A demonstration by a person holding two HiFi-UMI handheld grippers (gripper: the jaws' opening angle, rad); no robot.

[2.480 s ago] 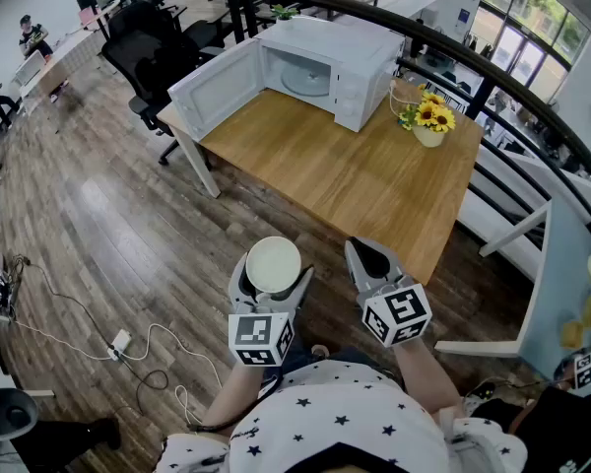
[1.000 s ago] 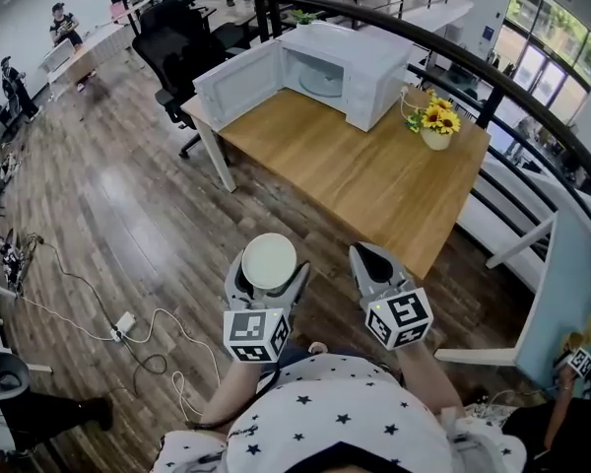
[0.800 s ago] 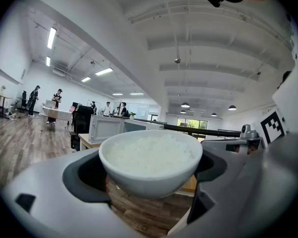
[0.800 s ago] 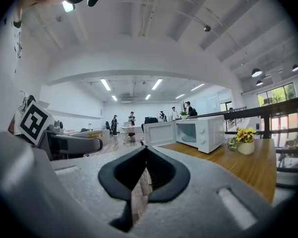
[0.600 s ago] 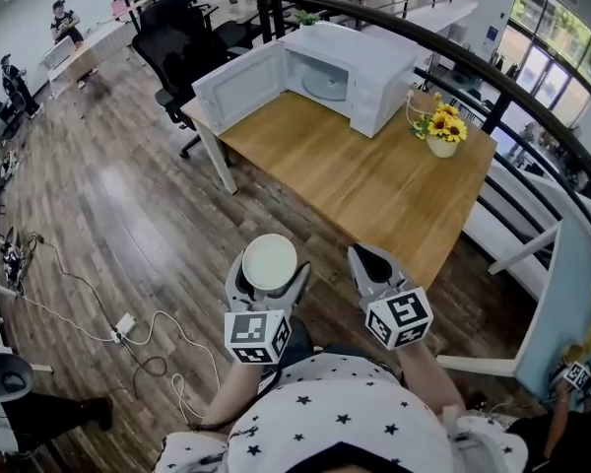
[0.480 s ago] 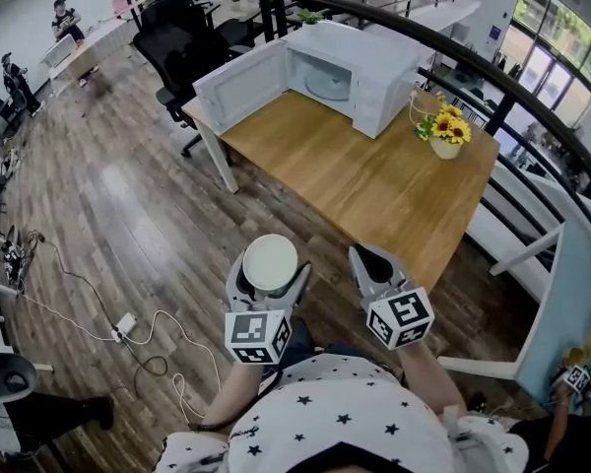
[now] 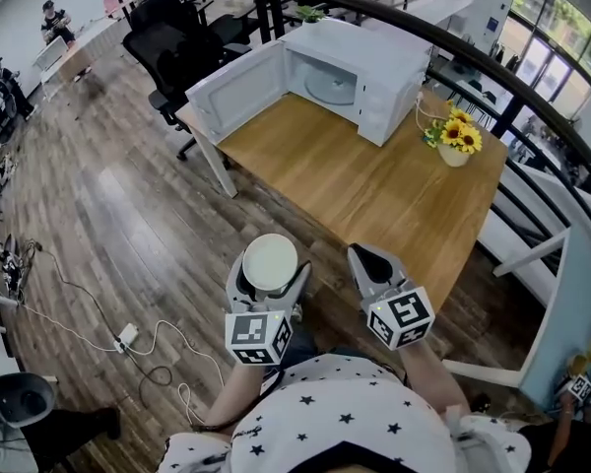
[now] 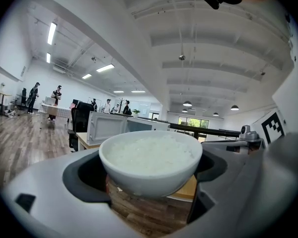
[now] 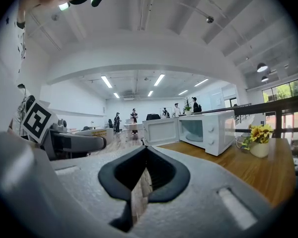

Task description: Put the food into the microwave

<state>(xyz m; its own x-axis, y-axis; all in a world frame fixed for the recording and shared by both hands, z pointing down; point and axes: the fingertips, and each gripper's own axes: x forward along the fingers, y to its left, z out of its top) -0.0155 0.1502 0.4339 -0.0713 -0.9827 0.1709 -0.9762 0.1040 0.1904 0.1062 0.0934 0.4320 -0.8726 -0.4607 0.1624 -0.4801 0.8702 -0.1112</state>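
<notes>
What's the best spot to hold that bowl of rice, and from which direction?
Grip the bowl by its round wall just under the rim, coming in level from two opposite sides, as the left tool does now. The curved wall nests in the tool's hollowed sides, and the open top stays up, so the rice shouldn't spill.

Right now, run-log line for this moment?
left gripper: shut on white bowl of rice | right gripper: shut, empty | white microwave: door open, on wooden table
</notes>
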